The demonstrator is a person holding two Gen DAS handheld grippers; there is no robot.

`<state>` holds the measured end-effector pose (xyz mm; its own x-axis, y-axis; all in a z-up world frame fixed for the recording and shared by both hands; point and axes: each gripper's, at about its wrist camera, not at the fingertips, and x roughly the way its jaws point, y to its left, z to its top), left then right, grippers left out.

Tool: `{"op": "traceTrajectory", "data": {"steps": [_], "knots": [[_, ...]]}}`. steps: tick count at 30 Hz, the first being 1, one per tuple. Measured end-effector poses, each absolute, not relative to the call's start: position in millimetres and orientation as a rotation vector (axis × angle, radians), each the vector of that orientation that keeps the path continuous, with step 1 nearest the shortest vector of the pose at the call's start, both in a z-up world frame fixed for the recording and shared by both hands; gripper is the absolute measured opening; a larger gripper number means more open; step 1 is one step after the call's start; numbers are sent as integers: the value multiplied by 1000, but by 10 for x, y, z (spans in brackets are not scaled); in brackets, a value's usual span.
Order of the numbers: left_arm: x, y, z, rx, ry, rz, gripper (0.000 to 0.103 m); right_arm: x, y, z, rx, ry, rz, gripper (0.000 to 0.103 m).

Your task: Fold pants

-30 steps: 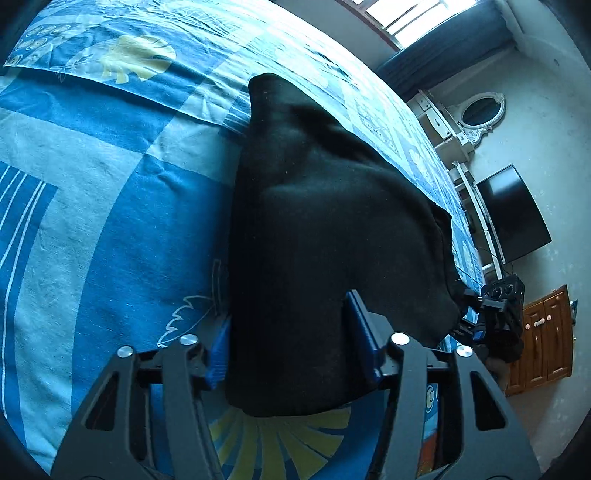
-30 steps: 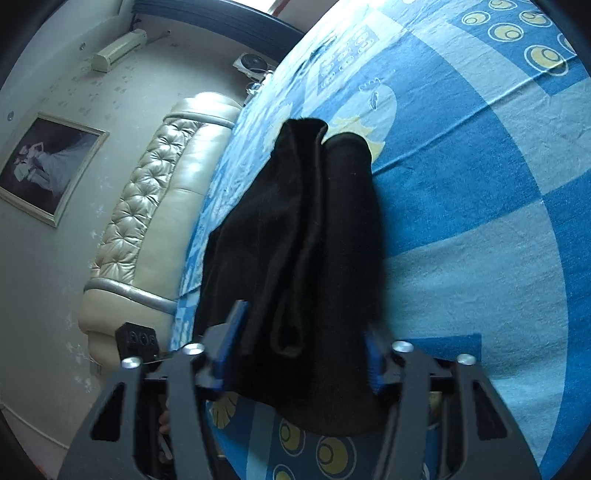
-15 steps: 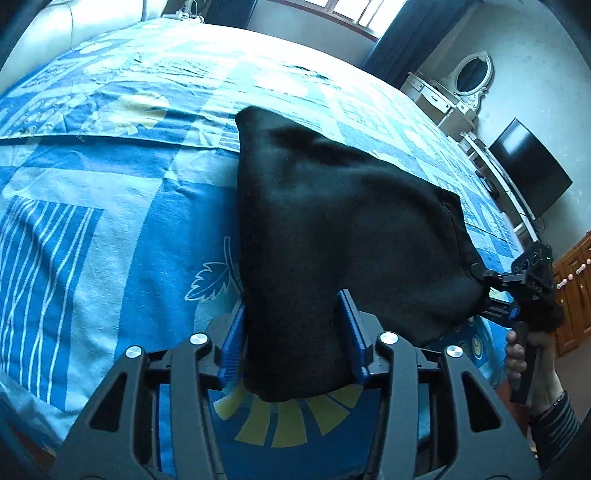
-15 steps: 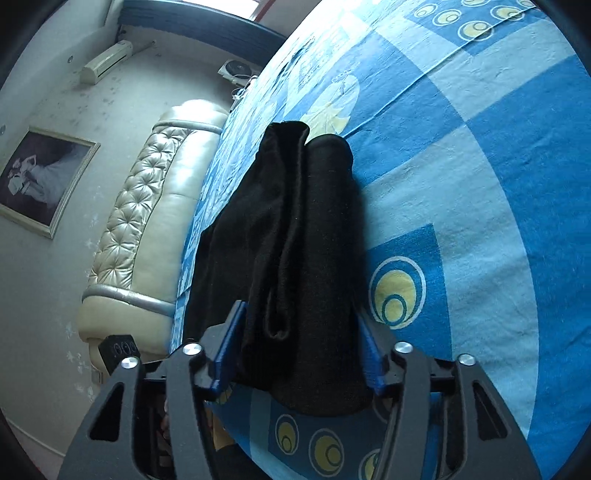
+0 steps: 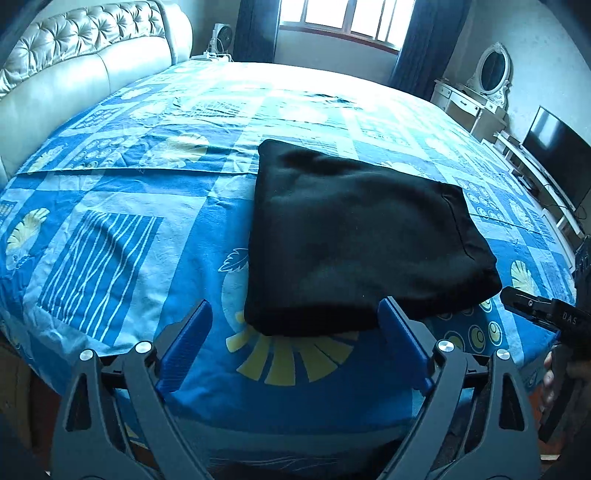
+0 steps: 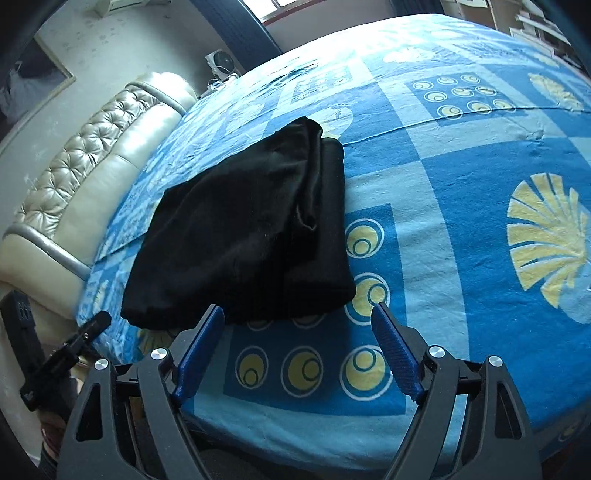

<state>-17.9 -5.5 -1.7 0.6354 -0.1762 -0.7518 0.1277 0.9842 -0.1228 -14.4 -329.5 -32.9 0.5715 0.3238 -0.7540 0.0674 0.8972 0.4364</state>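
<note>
Black pants (image 5: 354, 236) lie folded into a thick, roughly square bundle on a bed covered by a blue patterned sheet (image 5: 110, 236), filling the centre of the left wrist view and sitting left of centre in the right wrist view (image 6: 251, 225), where the stacked layers of the fold show along the bundle's right edge. At the bottom of the left wrist view, the left gripper (image 5: 293, 314) has its jaws spread wide with nothing between them but sheet; its blue fingers (image 5: 184, 343) flank the near edge of the bundle without closing on it, the tip of the right-hand finger right at the cloth's lower corner. At the bottom of the right wrist view, the right gripper (image 6: 299, 317) likewise stands with jaws wide apart and empty, one blue fingertip just at the bundle's near edge, the other over a row of yellow circles printed on the sheet. A tufted cream headboard (image 5: 88, 48) curves across the upper left of the left wrist view, a bright window (image 5: 340, 22) sits at top centre, and a white dresser with an oval mirror (image 5: 493, 70) and a dark television (image 5: 557, 155) line the right side.
</note>
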Motion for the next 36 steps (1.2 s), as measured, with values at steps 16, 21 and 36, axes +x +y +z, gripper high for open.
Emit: {"op": "traceTrajectory", "data": {"steps": [16, 21, 36], "knots": [[-601, -71, -75, 29, 825, -37, 99, -460, -2929, -120, 259, 912, 131, 82], [-594, -58, -75, -11, 839, -64, 99, -473, -2880, -125, 228, 911, 117, 82], [-627, -199, -38, 43, 821, -79, 99, -493, -2861, -161, 212, 915, 109, 82]]}}
